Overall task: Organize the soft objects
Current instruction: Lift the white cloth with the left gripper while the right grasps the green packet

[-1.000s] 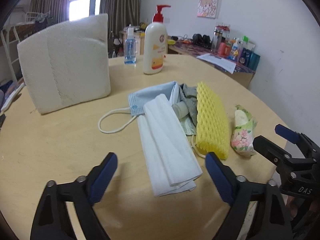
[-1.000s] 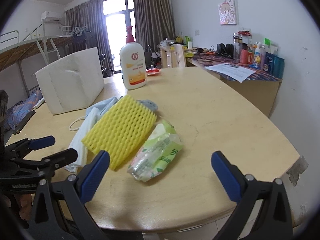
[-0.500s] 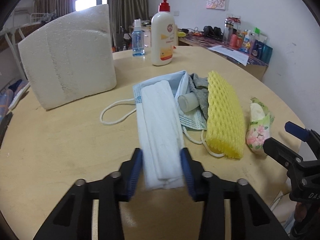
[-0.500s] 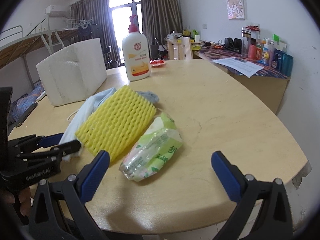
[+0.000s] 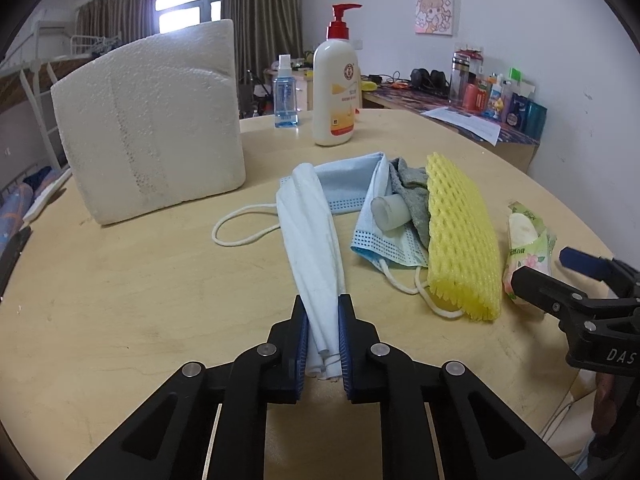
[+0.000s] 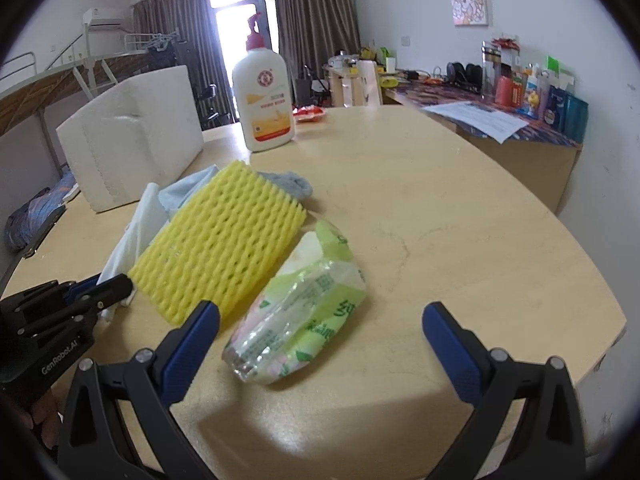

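Note:
My left gripper is shut on the near end of a folded white cloth, which stretches away over the round wooden table. Right of it lie a blue face mask, a grey cloth, a small white tube, a yellow foam net sleeve and a green tissue pack. My right gripper is open, its fingers either side of the tissue pack. The yellow sleeve lies just left of it.
A white foam block stands at the back left. A lotion pump bottle and a small spray bottle stand at the back. A cluttered desk runs along the right wall. The table edge is close on the right.
My left gripper closed from wide open onto the near end of the white cloth. My right gripper moved slightly closer to the tissue pack and stayed open.

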Motion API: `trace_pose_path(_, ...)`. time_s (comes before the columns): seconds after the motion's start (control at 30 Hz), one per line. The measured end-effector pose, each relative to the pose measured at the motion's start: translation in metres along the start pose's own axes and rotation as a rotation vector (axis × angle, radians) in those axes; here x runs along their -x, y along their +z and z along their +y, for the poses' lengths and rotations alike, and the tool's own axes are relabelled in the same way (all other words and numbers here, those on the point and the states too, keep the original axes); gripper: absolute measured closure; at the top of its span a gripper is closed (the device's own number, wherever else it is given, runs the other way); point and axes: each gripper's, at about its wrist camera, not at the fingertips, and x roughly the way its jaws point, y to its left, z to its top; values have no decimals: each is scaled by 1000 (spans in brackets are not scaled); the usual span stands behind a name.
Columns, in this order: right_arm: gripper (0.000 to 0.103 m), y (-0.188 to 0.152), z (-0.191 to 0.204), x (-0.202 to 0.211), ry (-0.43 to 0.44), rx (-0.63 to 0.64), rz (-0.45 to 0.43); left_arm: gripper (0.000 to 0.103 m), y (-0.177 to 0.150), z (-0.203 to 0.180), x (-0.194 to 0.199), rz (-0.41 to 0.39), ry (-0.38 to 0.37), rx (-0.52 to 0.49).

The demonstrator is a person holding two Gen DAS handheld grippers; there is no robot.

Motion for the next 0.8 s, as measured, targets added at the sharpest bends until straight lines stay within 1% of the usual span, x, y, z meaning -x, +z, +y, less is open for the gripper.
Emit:
trace_pose_path(0.07,9,0,-1,-1,-6,-13,1,90,0,0,0,-3,2,0)
trace_pose_path(0.17,27,1,-1,-3,-35,-11,6,90,0,-3,1,-13,4,-12)
trace_pose_path(0.2,32,1,0,-3,-43,-7,6,90,-1,-4,2,-19,2,-18)
trace_pose_path(0.27,37,2,0,-4,-49,-4,14,90,-1,-3,3,-30,3,-13)
trace_pose_path(0.37,51,2,2,-4,-66,7,14,90,-2,-2,6,-47,2,-5)
trace_pose_path(0.57,61,3,-1,-5,-70,15,10,90,-4,-2,12,-95,4,0)
trace_pose_path(0.67,62,3,-5,-4,-60,6,6,91,-5,-2,16,-130,14,6)
trace_pose_path(0.8,62,4,-10,3,-58,0,-11,91,-5,-1,17,-140,24,11)
